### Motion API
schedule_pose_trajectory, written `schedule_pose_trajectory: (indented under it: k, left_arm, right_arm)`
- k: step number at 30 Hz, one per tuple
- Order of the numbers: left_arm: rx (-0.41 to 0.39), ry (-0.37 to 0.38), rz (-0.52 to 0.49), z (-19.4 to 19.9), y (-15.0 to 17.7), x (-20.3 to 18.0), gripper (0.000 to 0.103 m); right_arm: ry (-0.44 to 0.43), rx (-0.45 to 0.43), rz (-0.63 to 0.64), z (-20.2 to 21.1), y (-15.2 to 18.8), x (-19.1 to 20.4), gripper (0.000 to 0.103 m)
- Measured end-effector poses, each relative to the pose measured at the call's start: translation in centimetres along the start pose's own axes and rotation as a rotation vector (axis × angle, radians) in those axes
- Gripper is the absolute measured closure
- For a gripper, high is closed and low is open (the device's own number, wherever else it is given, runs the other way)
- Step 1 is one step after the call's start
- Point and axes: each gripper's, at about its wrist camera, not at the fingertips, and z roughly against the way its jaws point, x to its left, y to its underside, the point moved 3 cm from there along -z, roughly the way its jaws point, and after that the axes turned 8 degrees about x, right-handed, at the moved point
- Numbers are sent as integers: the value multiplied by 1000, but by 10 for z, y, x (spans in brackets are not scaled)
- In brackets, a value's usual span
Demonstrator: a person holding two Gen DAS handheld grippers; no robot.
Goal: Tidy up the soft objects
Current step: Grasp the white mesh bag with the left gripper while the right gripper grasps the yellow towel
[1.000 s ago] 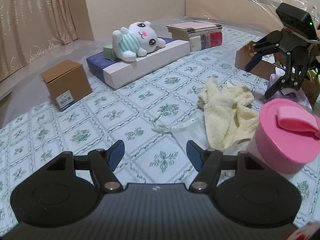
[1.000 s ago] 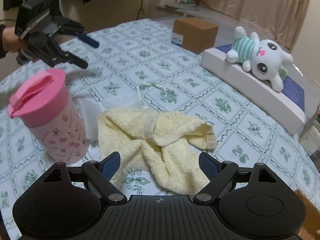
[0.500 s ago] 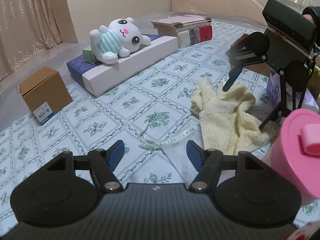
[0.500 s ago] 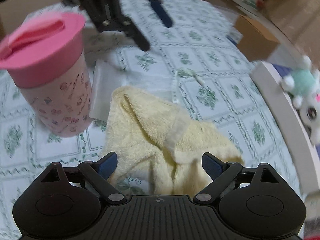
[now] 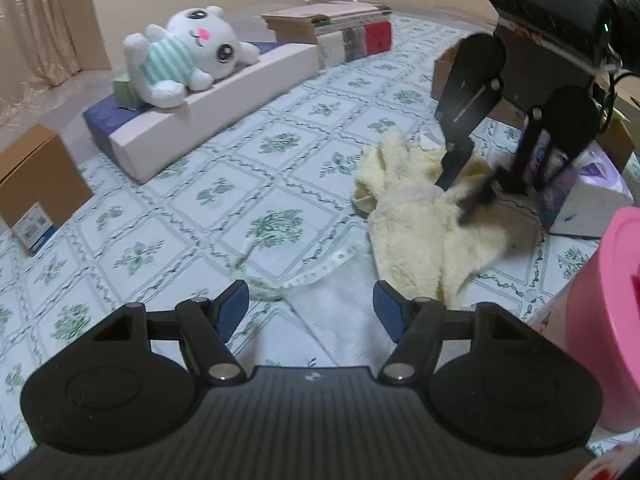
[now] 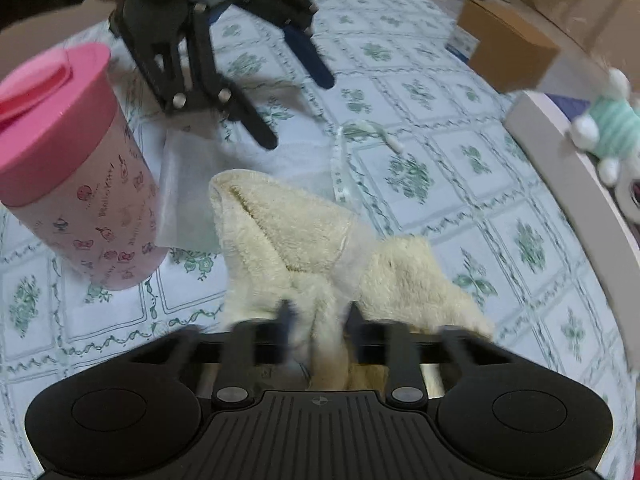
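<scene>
In the right wrist view, the right tool (image 6: 316, 320) is seen nearest, its jaws closing on a bunched fold of the pale yellow towel (image 6: 304, 236), which is gathered between the blurred fingers; the rest of the towel is spread on the table (image 6: 520, 208) just ahead, crumpled and partly overlapping a thin white sheet (image 6: 188, 184). To the left of the towel a pink lidded cup (image 6: 76, 184) is stood upright (small cartoon prints are visible on its side). A narrow white tape strip (image 6: 344, 168) is laid just beyond the towel. Farther off, the left tool (image 6: 300, 100) is held above the table with its jaws set fairly wide and nothing between them; in its own view the two blue-tipped fingers (image 5: 230, 310) are seen apart over the white sheet and the end of the tape strip. Beyond these, a long white box (image 5: 208, 116) is placed on a dark blue pad, and a white plush toy (image 5: 188, 56) in a striped green top is laid on it, beside a small green block (image 5: 126, 90). A brown cardboard box (image 5: 36, 184) is set at the left edge, and a stack of books (image 5: 332, 32) is found at the far side, well apart from the towel.
</scene>
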Motion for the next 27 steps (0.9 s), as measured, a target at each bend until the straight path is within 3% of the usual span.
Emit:
schedule_pose_trajectory:
  k: [8, 13, 17, 19, 21, 23, 27]
  left_arm:
    - [74, 30, -100, -26, -18, -5, 38]
    - [155, 46, -47, -47, -22, -4, 34]
    - [168, 82, 26, -50, -24, 0, 33]
    - [174, 76, 29, -47, -25, 1, 31]
    - [197, 50, 42, -44, -23, 4, 26]
    - [229, 26, 80, -43, -18, 10, 21]
    - [257, 73, 166, -49, -13, 14, 20]
  right_arm:
    - [110, 33, -124, 20, 25, -24, 91]
    - [123, 31, -199, 24, 34, -37, 91]
    - [112, 14, -240, 27, 33, -41, 89]
    - [116, 9, -245, 28, 32, -41, 82]
    - [132, 1, -243, 27, 32, -43, 46]
    - [140, -17, -243, 27, 32, -42, 27]
    - [140, -18, -261, 24, 33, -45, 24]
